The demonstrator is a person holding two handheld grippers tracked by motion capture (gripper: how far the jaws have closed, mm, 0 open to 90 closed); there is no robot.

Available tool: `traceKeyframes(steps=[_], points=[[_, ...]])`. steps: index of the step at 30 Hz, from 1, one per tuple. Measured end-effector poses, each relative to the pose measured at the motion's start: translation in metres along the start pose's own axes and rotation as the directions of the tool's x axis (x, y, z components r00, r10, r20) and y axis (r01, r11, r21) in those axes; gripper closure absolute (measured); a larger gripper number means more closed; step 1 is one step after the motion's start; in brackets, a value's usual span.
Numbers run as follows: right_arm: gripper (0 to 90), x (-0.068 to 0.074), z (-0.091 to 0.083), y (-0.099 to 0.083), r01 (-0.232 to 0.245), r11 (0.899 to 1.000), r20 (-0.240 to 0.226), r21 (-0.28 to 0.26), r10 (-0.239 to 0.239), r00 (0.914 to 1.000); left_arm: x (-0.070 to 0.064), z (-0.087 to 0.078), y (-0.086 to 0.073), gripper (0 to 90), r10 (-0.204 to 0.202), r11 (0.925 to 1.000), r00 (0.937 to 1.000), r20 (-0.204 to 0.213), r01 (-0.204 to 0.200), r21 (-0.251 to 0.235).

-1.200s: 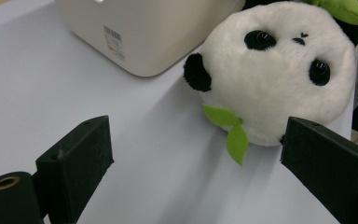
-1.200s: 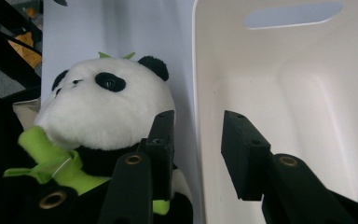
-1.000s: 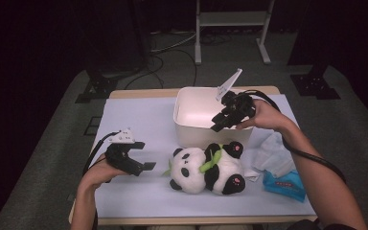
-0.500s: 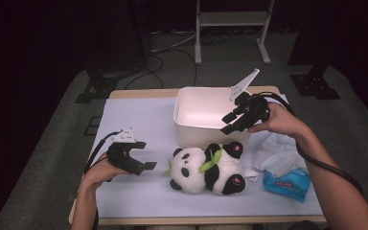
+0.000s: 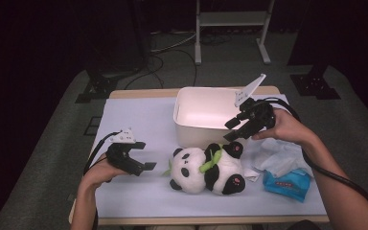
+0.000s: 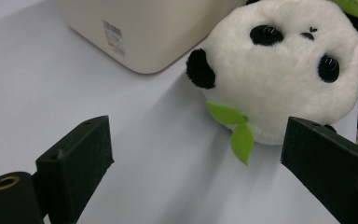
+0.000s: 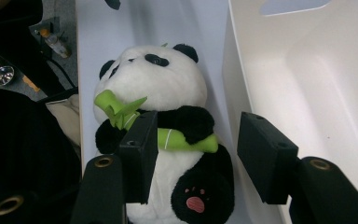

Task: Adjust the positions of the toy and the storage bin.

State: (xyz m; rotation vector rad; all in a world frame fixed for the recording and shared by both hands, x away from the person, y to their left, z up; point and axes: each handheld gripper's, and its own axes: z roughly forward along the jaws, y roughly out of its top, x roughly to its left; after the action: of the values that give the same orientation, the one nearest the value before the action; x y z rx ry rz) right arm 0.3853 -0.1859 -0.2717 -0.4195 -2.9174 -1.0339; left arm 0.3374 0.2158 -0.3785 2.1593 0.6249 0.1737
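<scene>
The plush panda (image 5: 206, 164) lay just in front of the white bin (image 5: 206, 115). Both grippers, left (image 5: 141, 158) and right (image 5: 234, 129), were spread, empty; I'd grab the torso squarely.

Panda's (image 6: 284, 70) body beyond the left gripper view's right edge.

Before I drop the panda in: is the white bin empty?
Empty, as far as shown: the white bin has a bare floor in the high view.
</scene>
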Motion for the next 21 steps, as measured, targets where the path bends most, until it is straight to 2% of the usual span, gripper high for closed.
traceKeyframes(steps=[14,21], points=[[45.0,0.011,0.014,-0.004,-0.001,1.0,-0.045,0.009,0.002,0.999,0.001,0.001,-0.002,7.9,-0.006,0.9999,1.0,-0.002,0.006,0.008],[43.8,0.017,0.027,-0.005,0.012,0.999,-0.074,0.037,-0.009,0.9972,0.0,0.001,-0.002,7.9,-0.005,0.9999,1.0,0.0,0.005,0.009]])
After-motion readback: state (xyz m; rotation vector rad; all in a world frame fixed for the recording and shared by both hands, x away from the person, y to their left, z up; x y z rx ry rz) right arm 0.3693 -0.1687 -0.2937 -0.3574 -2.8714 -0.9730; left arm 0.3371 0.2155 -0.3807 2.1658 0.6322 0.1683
